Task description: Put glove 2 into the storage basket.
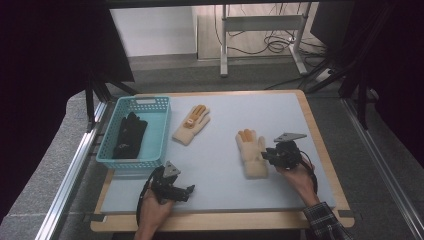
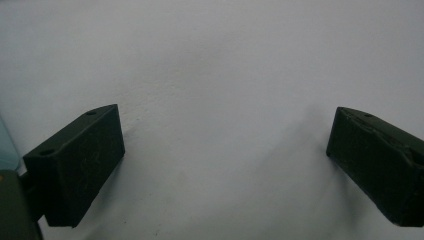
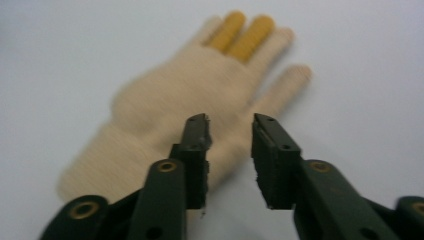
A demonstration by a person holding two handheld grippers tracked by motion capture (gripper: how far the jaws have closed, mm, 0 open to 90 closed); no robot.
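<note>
My right gripper (image 1: 267, 153) hangs at the thumb edge of the near glove (image 1: 252, 152), jaws partly apart with nothing between them. In the right gripper view those jaws frame the glove's (image 3: 175, 110) thumb side, and the pads press on nothing. My left gripper (image 1: 186, 191) rests low on the mat (image 1: 220, 180) near the front edge, jaws spread wide and empty over bare mat (image 2: 220, 75).

The near glove lies flat on the mat's right half, palm down as far as I can tell, orange fingertips pointing away from me. The far glove (image 1: 191, 124) lies just beside the basket (image 1: 150, 107), which holds a black glove (image 1: 129, 134).

Risks, as I judge them: my jaws sit at the glove's edge, so closing here may pinch only the thumb or a thin fold of knit, and the glove would dangle and slip on the lift. The gap is modest, so a thick bunch of fabric may push aside instead of entering. If I press too low, the pads could scrape the mat and miss the cloth. Carrying it limp toward the basket, it could snag the rim or drape over it.

Count: 2 cream gloves, 1 black glove (perhaps a folded pair, I cannot tell), 1 basket, 2 grippers.
</note>
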